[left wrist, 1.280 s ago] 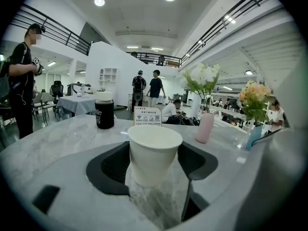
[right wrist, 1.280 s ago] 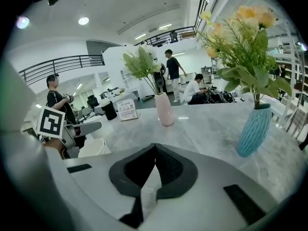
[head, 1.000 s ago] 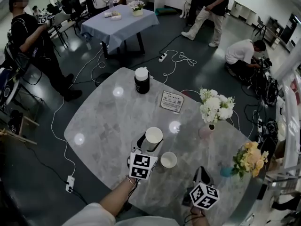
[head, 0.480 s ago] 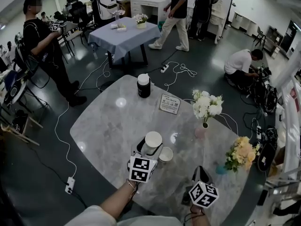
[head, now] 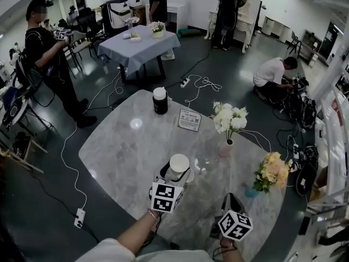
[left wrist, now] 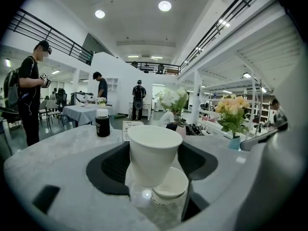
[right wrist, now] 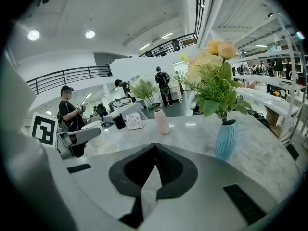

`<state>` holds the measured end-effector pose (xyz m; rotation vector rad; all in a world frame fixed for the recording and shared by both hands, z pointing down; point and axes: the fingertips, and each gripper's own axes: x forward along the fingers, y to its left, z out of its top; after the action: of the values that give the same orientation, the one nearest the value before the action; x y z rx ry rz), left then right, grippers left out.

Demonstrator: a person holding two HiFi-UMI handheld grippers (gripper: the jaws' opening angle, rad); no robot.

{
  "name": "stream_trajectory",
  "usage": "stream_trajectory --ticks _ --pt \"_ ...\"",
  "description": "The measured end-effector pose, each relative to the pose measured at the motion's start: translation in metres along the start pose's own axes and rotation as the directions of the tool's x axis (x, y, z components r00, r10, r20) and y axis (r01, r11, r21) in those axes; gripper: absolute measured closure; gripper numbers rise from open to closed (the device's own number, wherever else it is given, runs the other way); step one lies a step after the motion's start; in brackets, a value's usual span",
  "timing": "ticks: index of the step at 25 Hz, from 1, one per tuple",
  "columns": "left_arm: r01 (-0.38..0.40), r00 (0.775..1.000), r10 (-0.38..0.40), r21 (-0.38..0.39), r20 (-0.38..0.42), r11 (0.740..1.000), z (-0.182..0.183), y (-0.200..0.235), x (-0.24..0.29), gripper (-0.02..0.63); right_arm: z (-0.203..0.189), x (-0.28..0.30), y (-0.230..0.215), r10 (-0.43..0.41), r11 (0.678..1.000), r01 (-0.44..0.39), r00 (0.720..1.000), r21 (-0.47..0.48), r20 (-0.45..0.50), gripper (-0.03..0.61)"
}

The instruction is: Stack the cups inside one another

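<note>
All items are on the table [head: 120,146]; reference: card [head: 189,120].
- Jar [head: 160,101]: behind the card, to its left.
- Far vase [head: 225,147]: right of the card, slightly before it.
- Upper cup [head: 178,164]: before the card, over the lower cup [left wrist: 169,186].
- Near vase [head: 251,191]: before the card, farthest right.

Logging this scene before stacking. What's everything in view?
Held cup: 1, white, lifted, centre front.
Standing cup: 1, white, resting beneath held cup.
Table: 1, grey marble, centre.
Jar: 1, black, white lid, table's far side.
Sign card: 1, white, near jar.
Pink vase: 1, white flowers, table's right.
Blue vase: 1, yellow flowers, table's right edge.
Cloth-covered table: 1, blue, background.
People: several, mostly dark clothes, background.
Left gripper: 1, grey, shut on held cup.
Right gripper: 1, grey, shut, empty.
</note>
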<state>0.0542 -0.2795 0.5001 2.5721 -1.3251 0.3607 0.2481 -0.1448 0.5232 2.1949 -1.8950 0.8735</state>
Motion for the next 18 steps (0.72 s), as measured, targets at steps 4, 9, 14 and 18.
stream_trajectory --ticks 4,9,14,18 --pt "0.025 1.000 -0.025 0.004 -0.006 1.000 -0.002 -0.011 0.004 0.295 -0.002 -0.006 -0.007 -0.016 1.000 0.016 1.000 0.013 0.000 0.572" --pt "0.054 0.998 -0.054 0.013 -0.014 0.998 -0.006 -0.022 0.011 0.295 -0.008 -0.010 -0.018 -0.042 0.999 0.042 0.999 0.034 -0.003 0.572" --pt "0.069 0.997 -0.068 0.014 -0.027 0.998 -0.012 -0.028 0.016 0.295 -0.013 -0.011 -0.026 -0.063 0.997 0.063 0.998 0.054 -0.010 0.572" --pt "0.077 0.996 -0.077 0.010 -0.041 0.997 -0.021 -0.030 0.018 0.295 -0.018 -0.012 -0.029 -0.072 0.995 0.073 0.997 0.065 -0.022 0.572"
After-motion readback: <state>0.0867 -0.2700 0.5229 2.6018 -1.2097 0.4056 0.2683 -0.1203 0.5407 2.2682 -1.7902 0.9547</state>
